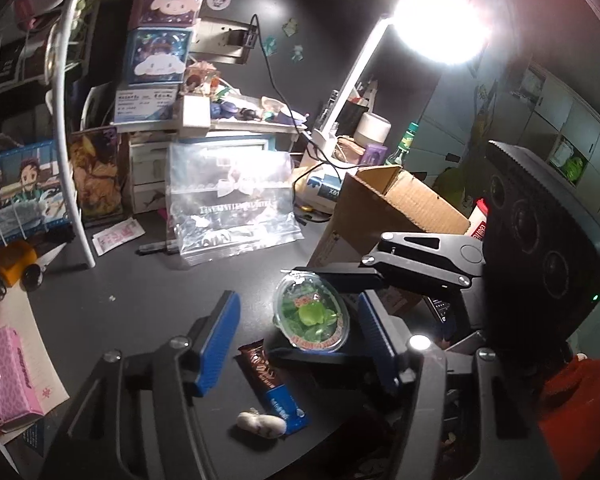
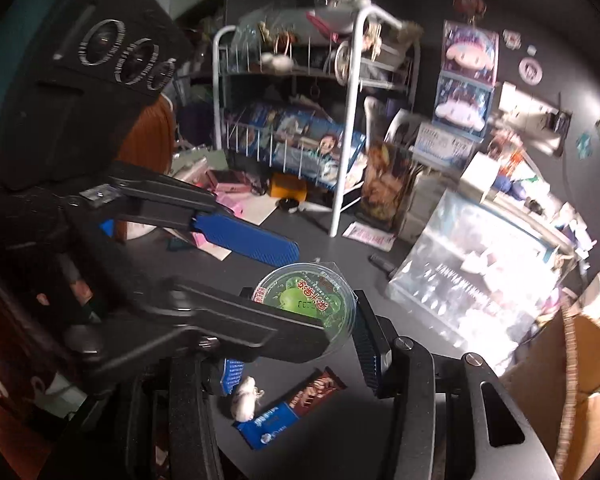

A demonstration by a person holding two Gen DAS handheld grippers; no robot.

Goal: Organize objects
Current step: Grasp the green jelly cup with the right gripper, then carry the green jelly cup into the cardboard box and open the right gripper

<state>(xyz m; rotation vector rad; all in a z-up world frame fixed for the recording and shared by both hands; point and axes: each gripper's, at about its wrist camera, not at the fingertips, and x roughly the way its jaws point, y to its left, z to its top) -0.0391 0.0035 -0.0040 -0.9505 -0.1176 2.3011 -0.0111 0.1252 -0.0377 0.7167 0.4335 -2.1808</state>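
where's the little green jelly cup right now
The clear plastic cup of green jelly is off the dark desk, between the pads of the right claw, above the brown and blue snack bar wrapper.

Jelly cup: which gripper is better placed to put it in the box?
Probably right: the right gripper seems to clasp the cup, and the box is on its side.

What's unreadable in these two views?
- Left wrist view: cardboard box contents, hidden by its own wall.
- Left wrist view: lamp head, lost in glare.
- Right wrist view: near side of jelly cup, covered by the left gripper.
- Both views: snack bar print, too small.
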